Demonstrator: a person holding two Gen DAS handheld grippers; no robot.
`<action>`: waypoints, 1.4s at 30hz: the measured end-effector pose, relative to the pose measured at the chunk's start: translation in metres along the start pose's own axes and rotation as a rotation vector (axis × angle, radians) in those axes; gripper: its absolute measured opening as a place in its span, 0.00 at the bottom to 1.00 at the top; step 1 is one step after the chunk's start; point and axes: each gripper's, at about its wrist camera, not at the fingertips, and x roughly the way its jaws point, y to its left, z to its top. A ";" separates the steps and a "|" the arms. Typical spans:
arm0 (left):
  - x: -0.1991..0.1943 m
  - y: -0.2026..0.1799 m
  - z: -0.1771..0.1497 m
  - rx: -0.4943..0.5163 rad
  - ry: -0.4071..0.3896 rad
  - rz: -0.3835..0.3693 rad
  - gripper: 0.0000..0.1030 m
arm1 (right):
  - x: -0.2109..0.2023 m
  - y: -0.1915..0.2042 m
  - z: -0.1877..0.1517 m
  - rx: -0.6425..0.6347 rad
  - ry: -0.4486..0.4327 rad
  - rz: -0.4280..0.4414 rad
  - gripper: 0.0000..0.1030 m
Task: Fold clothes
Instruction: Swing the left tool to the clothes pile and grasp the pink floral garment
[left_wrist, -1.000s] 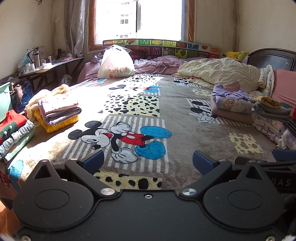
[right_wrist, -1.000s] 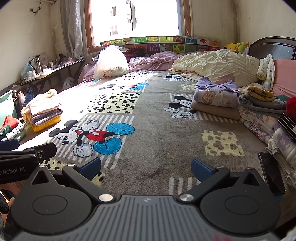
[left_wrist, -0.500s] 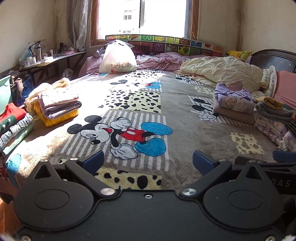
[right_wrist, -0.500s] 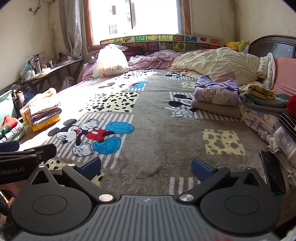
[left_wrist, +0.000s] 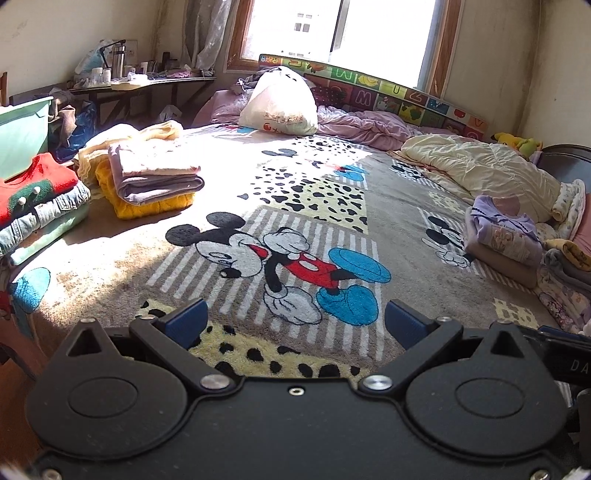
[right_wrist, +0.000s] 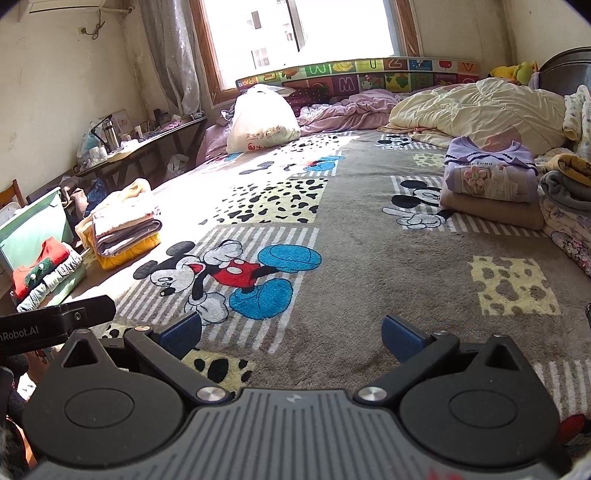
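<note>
1. At the far left, a green box (left_wrist: 22, 136) stands beside the bed, and a stack with a red sweater (left_wrist: 29, 184) on top lies in front of it, over jeans.
2. Next to it is a second folded stack (left_wrist: 151, 181), with a yellow piece at the bottom and a lilac and cream piece above it, lying in the sunlight.
3. The left gripper (left_wrist: 295, 325) is above the near edge of the blanket (left_wrist: 399, 206); its blue fingers are wide apart and nothing is between them.
4. The right gripper (right_wrist: 291, 334) is just beside it, also above the blanket; its fingers are wide apart and empty too.
5. At the back, near the window, a white bag (right_wrist: 260, 120) sits on the bed.
6. To the right, a cream quilt (right_wrist: 480, 107) lies crumpled.
7. In front of the quilt is a folded purple shirt (right_wrist: 491, 173) on a beige folded piece, and more folded clothes (right_wrist: 565, 184) are at the right edge.
</note>
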 end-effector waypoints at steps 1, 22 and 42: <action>0.002 0.013 0.003 -0.033 -0.011 0.016 1.00 | 0.005 0.003 0.002 -0.008 -0.010 0.009 1.00; 0.085 0.190 0.096 -0.183 -0.241 0.170 0.96 | 0.135 0.113 0.027 -0.151 0.043 0.436 1.00; 0.278 0.190 0.165 -0.088 -0.174 0.256 0.47 | 0.269 0.096 0.017 -0.062 0.129 0.435 0.51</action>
